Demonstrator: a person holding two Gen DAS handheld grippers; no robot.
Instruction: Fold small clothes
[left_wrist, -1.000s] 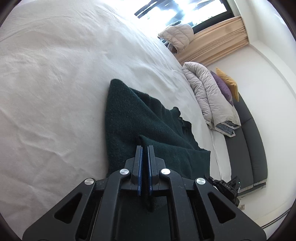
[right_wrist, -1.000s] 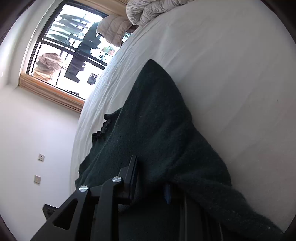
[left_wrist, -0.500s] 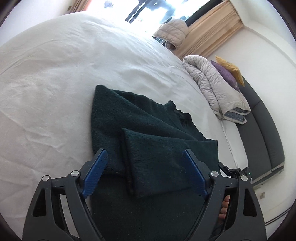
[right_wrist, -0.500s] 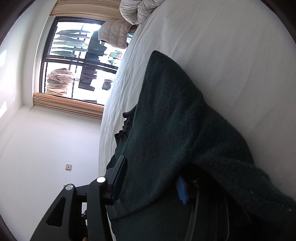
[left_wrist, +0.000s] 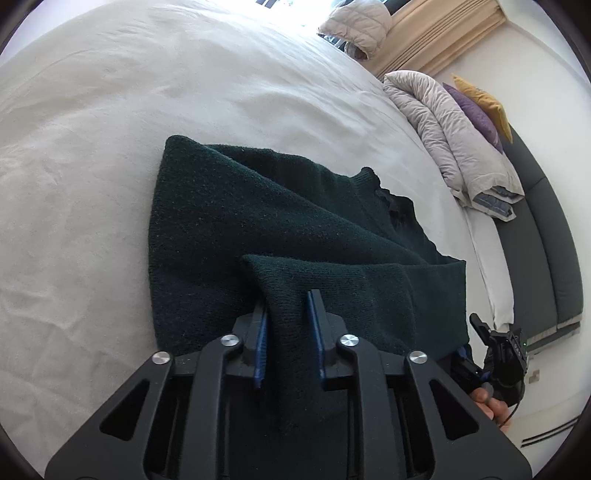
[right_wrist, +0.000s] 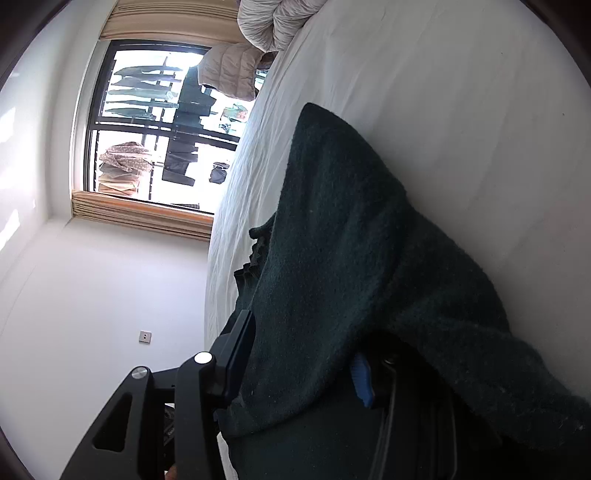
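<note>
Dark green knit: one small garment (left_wrist: 258, 221), lying on the white bed sheet (left_wrist: 92, 147) and partly folded, with a doubled flap over its near end.

Left gripper (left_wrist: 288, 314): the blue pads (left_wrist: 260, 343) are drawn close together and pinch a raised ridge of the flap between them. Half a second ago these jaws stood wide apart on either side of the flap, with the cloth lying loose between them; they have just been closing, and now the fold is caught and stands up as a peak (a second ago the same jaws were fully together over the garment).

Right gripper (right_wrist: 303, 354): the jaws stand about half apart, with the garment's near edge draped between them and over the blue-padded finger (right_wrist: 364, 380). Whether the pads press the cloth cannot be told. Compared with a second ago the gap is wider, and it is unchanged since half a second ago. The view has rolled, so the window (right_wrist: 147, 129) now sits more upright in the frame.

Surroundings: folded pale duvet (left_wrist: 450, 129), purple and yellow cushions (left_wrist: 480, 107), grey headboard (left_wrist: 546, 240), a hand (left_wrist: 491, 404) at the lower right.

Writing or labels: none legible in either view.
</note>
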